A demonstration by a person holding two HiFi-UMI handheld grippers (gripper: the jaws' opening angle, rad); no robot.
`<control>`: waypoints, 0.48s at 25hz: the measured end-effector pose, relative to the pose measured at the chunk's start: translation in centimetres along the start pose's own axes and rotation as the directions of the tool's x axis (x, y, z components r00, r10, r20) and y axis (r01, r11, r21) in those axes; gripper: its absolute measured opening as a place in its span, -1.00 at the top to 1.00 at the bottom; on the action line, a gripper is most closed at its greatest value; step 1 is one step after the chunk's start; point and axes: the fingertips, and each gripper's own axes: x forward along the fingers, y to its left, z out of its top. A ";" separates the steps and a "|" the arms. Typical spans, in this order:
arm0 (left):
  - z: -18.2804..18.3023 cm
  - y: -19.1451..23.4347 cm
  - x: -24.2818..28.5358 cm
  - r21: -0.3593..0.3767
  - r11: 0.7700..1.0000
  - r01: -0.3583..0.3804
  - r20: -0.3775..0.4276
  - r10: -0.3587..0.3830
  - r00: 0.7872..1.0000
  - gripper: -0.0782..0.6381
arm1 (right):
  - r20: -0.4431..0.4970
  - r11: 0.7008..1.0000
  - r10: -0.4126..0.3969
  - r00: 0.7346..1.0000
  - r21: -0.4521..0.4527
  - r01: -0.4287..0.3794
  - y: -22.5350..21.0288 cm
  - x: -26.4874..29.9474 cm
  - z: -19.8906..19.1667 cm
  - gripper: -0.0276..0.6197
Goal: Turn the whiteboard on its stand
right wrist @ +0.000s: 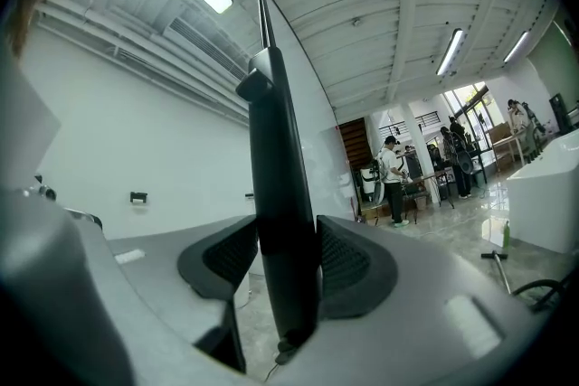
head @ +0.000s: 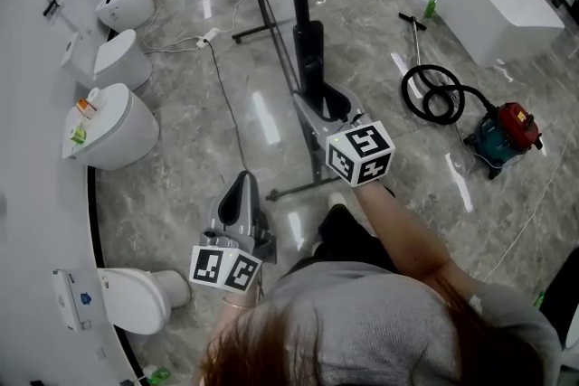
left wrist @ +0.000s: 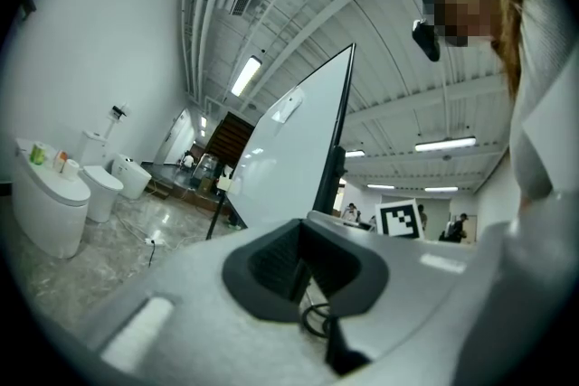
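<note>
Marble floor (head: 194,136); whiteboard (right wrist: 275,149) inside right claw (right wrist: 288,260)

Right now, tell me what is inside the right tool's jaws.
The whiteboard's black side rail, clamped in the right tool. The rail covers whatever lies directly behind it.

the whiteboard (left wrist: 289,149), white with a black frame, stands upright on its dark metal stand (head: 261,32) on the grey floor (head: 199,131), edge-on from above.
</note>
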 end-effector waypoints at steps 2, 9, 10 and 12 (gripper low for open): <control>-0.1 -0.4 -0.6 0.003 1.000 0.005 0.001 -0.006 1.000 0.78 | 0.002 1.000 -0.002 1.000 -0.006 0.002 0.4 -0.5 -0.2 0.32; -0.3 -1.0 -1.9 -0.005 1.000 0.017 0.000 -0.017 1.000 0.78 | -0.006 1.000 0.004 1.000 -0.018 -0.004 1.5 -1.8 -0.5 0.33; -0.4 -1.1 -1.9 -0.009 1.000 0.018 -0.002 -0.018 1.000 0.78 | -0.010 1.000 0.007 1.000 -0.019 -0.007 1.6 -1.9 -0.5 0.34; -0.7 -1.6 -2.1 -0.011 1.000 0.020 -0.005 -0.020 1.000 0.78 | -0.013 1.000 0.010 1.000 -0.023 -0.011 1.7 -2.4 -0.6 0.34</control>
